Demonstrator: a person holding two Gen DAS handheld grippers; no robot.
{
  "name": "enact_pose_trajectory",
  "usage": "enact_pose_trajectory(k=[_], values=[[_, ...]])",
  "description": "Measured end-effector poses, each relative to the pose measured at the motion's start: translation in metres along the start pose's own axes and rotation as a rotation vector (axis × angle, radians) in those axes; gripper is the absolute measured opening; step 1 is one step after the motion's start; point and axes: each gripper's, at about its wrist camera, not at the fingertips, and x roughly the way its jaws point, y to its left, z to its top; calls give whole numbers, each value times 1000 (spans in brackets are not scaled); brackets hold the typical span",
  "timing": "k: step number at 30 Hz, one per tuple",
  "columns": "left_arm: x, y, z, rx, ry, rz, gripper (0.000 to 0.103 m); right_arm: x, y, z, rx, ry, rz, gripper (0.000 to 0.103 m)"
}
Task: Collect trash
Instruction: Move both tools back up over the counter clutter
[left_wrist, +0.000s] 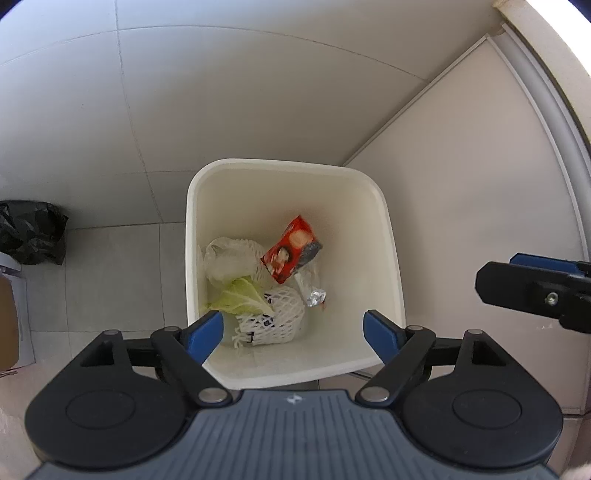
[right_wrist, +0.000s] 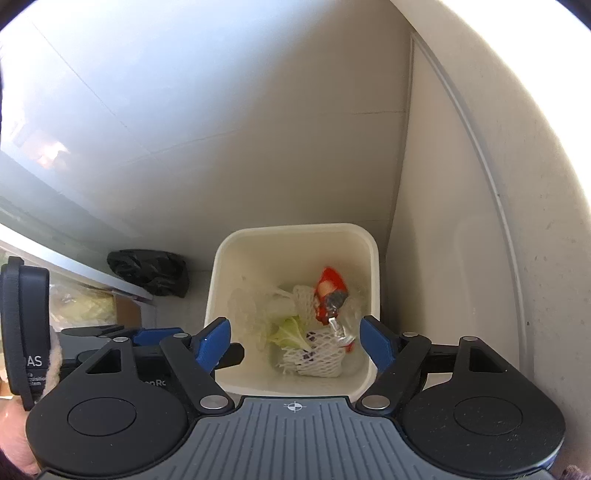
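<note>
Trash bin (left_wrist: 291, 177), off-white plastic, squarish w/ rounded corners and smooth walls, stands on pale tiled floor (left_wrist: 110, 266) in a corner, next to a plain matte wall panel (left_wrist: 480, 203). Both wrist views look steeply down into it.

Inside the bin, at the bottom: red glossy snack wrapper (left_wrist: 290, 254), rectangular, printed w/ food pics, lying tilted on top of the pile. Beside it a crumpled silver foil scrap (left_wrist: 314, 298) at the end of a clear crinkly plastic bag (left_wrist: 308, 277). White foam fruit net (left_wrist: 273, 321), soft mesh w/ diamond holes, lies nearest the camera; another stretch of the same mesh sits under the wrapper. Pale green lettuce leaf (left_wrist: 240, 297), ribbed and limp, rests partly over the net. Thin translucent white bag (left_wrist: 225, 258), wrinkled, sits at the left side.

Left tool (left_wrist: 293, 328): black linkage arms, blue flat pads, jaws spread wide above the bin's near rim, nothing between them. Right tool (right_wrist: 295, 338): same build, also spread wide over the bin, nothing gripped; its tip shows at the right edge of the left view.

Black crumpled plastic bag (left_wrist: 31, 232), shiny, sits on the floor left of the bin, apart from it.
</note>
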Motion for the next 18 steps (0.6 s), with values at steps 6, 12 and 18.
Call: enact_pose_trajectory(k=[6, 12, 18], values=[[-14, 0, -5, -4, -39, 19, 88, -20, 8, -1, -25, -36, 11, 82], [-27, -1, -8, 3, -62, 37, 99, -45, 21, -5, -81, -84, 29, 84], [-43, -3, -14, -3, -88, 55, 102, -71, 34, -11, -155, -153, 15, 87]])
